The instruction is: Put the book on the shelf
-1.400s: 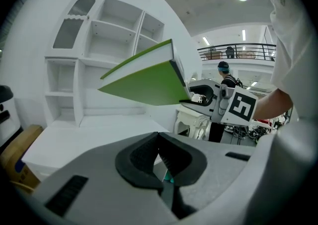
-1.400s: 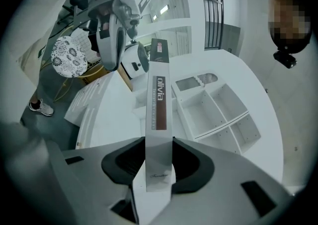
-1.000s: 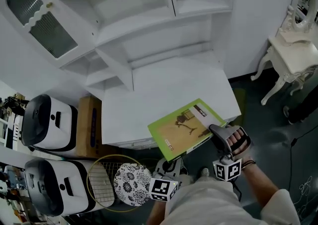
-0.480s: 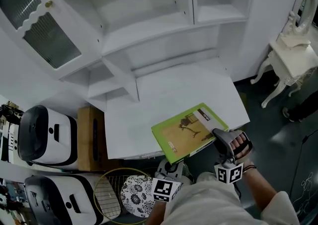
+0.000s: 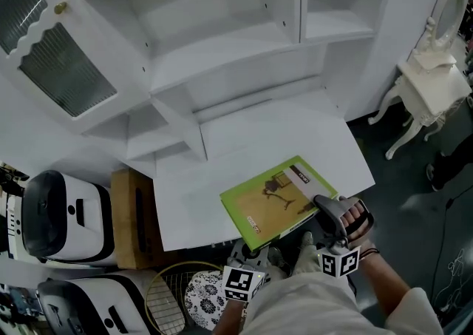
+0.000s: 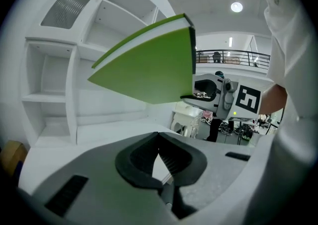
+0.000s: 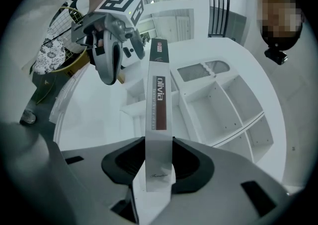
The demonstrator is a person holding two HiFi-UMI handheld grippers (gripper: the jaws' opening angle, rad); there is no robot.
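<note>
The right gripper (image 5: 325, 206) is clamped on the spine end of the green book (image 5: 273, 194). It holds the book roughly flat above the front edge of the desk (image 5: 281, 130), short of the open shelf (image 5: 214, 41) behind. The left gripper (image 6: 159, 137), jaws together and empty, hovers below the book's near corner, probably ready to support it.

White dressing table (image 5: 436, 78) right; racket (image 5: 164, 298) bottom-left
</note>
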